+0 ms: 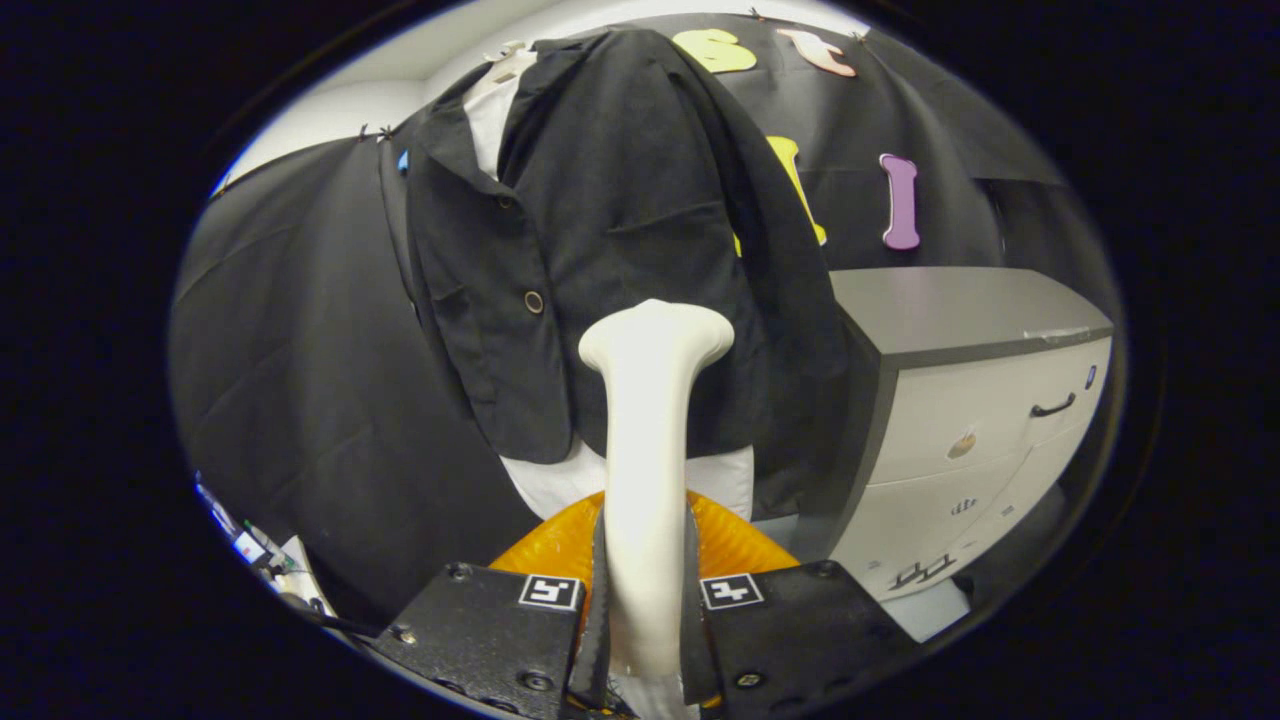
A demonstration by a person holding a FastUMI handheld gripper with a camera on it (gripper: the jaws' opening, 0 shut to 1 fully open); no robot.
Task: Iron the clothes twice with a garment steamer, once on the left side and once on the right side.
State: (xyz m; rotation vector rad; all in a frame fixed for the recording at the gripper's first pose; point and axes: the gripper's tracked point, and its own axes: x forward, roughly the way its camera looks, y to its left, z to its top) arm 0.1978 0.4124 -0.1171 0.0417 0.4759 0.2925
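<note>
Smooth plastic steamer (648, 440) looks light, rigid, slippery; gripper (646, 600) fingers clamp its handle. Jacket (600, 250) ahead hangs soft.

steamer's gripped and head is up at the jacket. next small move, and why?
Probably ease the steamer forward until its head meets the jacket, then start a stroke down one side. The gripper is shut on the steamer's handle, both fingers pressing it, and the head stands over the jacket's lower front, beside the button. Whether it already touches the cloth cannot be told.

one jacket (610, 230), one steamer (648, 440), one cabinet (960, 400)
</note>
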